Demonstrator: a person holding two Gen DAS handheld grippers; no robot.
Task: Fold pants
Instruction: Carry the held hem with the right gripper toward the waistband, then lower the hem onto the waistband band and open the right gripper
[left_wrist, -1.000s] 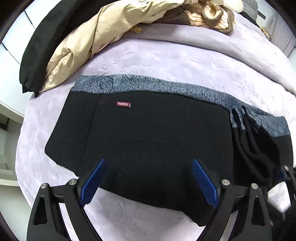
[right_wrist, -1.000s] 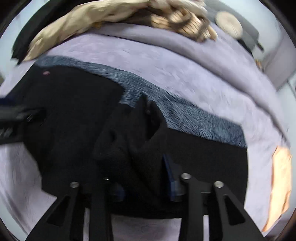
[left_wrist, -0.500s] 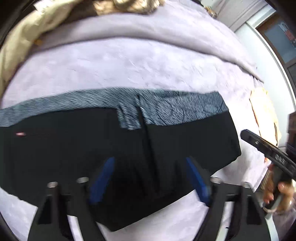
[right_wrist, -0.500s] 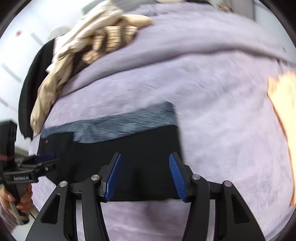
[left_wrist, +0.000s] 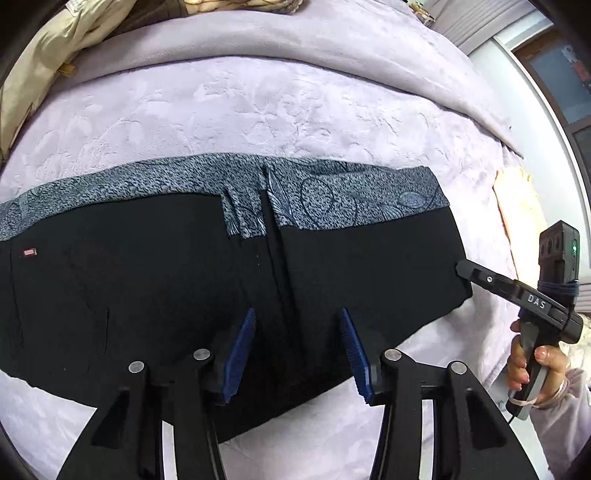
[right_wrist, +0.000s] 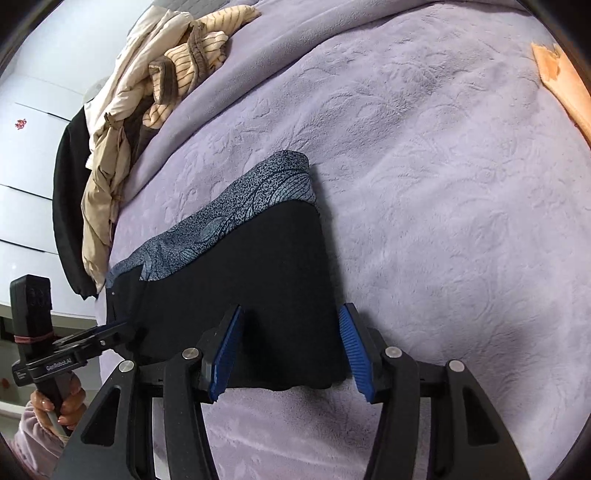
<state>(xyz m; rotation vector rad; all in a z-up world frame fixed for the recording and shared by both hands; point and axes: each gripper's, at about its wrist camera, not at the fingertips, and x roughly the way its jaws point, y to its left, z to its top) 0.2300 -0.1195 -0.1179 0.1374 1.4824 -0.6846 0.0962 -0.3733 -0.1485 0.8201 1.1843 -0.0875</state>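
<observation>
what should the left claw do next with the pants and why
Probably lower and finish closing on the near hem: the left claw, its jaws closing, hovers astride the middle fold of the black pants, while the right claw straddles their end edge, not yet pinching.

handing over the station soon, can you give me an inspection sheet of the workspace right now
surface: lilac embossed blanket on a bed.
job's things: black pants with grey patterned band, lying flat, folded over.
clutter: heap of beige and striped clothes at the far edge; orange cloth to one side.
grippers: left gripper closing, pads astride the pants; right gripper open over the pants' end.
cables: thin cord under the right hand.
surroundings: white cabinet, window.
</observation>
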